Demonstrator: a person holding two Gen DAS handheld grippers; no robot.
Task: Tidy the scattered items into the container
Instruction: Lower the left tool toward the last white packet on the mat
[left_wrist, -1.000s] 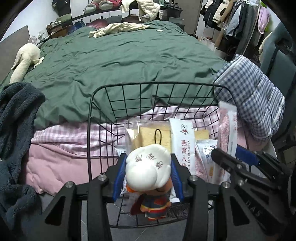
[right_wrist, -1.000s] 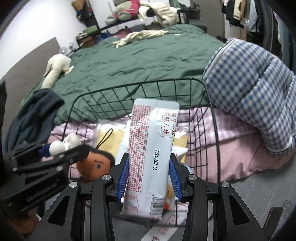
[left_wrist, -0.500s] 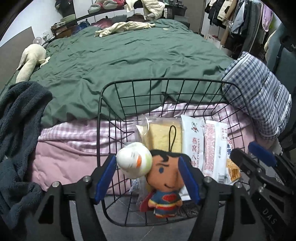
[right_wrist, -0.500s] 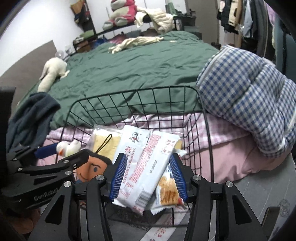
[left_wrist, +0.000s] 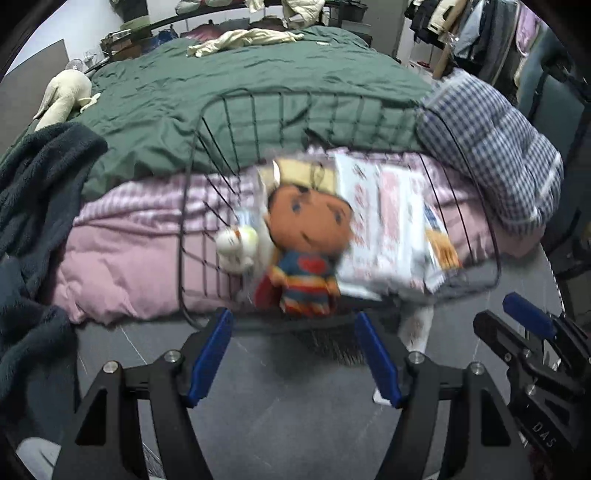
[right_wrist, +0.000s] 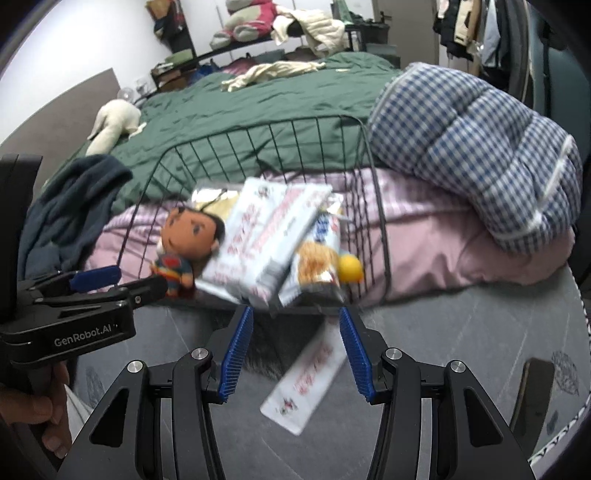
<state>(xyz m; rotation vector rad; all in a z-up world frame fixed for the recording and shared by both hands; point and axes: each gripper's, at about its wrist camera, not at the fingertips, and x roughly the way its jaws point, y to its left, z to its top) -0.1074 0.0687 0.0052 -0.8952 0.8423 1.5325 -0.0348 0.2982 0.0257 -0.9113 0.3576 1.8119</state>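
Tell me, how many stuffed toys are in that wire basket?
2, perhaps more hidden: a superhero doll leans on the snack packets inside the wire basket, with a small white plush at its left.

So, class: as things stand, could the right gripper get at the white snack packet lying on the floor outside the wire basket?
Probably yes. The right gripper is open and empty, and the snack packet lies flat on the grey floor just ahead of its fingers, outside the wire basket, with nothing between them.

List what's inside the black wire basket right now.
The black wire basket holds a superhero plush doll, a small white plush and overlapping white snack packets. Anything beneath them is covered.
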